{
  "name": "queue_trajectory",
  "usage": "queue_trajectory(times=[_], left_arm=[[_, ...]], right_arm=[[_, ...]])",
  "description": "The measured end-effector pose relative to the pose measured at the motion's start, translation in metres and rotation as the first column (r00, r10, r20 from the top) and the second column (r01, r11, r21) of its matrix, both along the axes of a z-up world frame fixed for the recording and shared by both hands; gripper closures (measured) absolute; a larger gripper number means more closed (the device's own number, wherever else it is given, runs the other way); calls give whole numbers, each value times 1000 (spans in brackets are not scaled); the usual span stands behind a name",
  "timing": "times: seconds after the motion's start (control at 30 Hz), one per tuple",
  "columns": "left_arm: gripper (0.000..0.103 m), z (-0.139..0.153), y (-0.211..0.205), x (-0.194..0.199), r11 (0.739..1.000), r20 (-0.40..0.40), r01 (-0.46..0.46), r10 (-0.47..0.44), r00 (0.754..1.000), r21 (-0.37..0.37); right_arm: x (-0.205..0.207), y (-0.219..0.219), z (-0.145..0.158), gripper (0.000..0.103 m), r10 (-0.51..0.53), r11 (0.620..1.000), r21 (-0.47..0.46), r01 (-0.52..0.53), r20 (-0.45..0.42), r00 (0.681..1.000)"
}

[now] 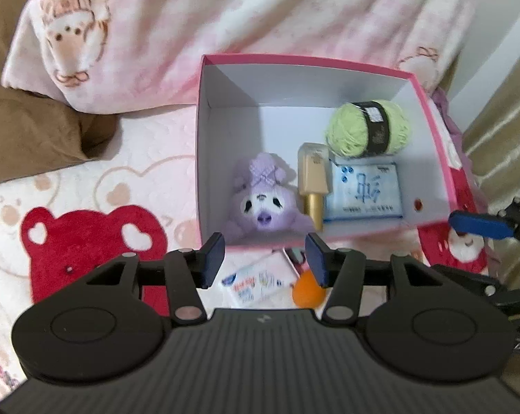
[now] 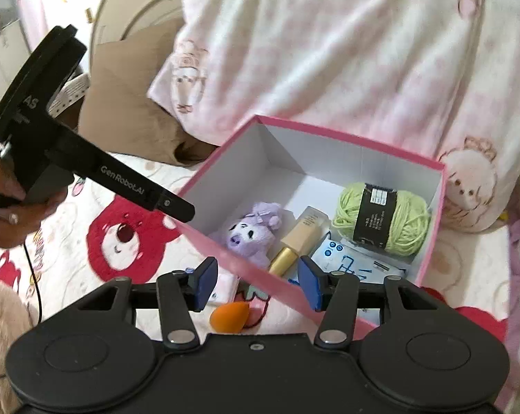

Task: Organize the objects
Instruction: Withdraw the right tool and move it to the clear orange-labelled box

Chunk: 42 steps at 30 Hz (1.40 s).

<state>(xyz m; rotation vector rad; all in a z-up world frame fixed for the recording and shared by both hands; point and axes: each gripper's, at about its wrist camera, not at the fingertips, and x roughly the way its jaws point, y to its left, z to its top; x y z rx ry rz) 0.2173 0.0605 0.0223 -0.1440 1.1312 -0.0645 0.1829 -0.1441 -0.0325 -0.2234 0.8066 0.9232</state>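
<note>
Both your tools hang open and empty: the left tool (image 1: 265,258) and right tool (image 2: 256,284) each sit just short of the pink-rimmed cardboard box (image 1: 429,110) on the bed. Ahead inside it lie a purple plush toy (image 1: 265,200), gold bottle (image 1: 313,179), green yarn ball (image 1: 368,127) and blue tissue pack (image 1: 363,191); an orange egg-shaped sponge (image 2: 229,314) lies beneath your fingers.

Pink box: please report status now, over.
Left gripper open, empty. Right gripper open, empty. Pink box holds four things; orange sponge and packet outside. Nothing blocks them.
</note>
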Motion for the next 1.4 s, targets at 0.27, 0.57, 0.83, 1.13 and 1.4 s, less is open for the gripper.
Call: queue_trajectory(times=[0.27,0.57,0.83,1.13,1.4], left_arm=[[44,50,-21,-46,997,91,82,-82,992,7],[40,56,-63,-82,976,161,216,-213,964,-4],[39,-8,-85,-93,968,130,220,-204,970,-124],[41,-83,-112,-85,962,96,178,-162,982,-206],[47,-141,-130,-72,954,86,116,-96,992,-277]], right_arm=[[-46,-25,26,45,30,996,-91,-15,166,986],[-74,-71,17,40,70,992,-119,-47,199,977],[-81,-92,-34,38,74,990,-132,-58,117,990],[-65,-84,-94,37,33,985,-171,-20,72,997],[-59,-67,-140,38,45,968,-247,-32,49,998]])
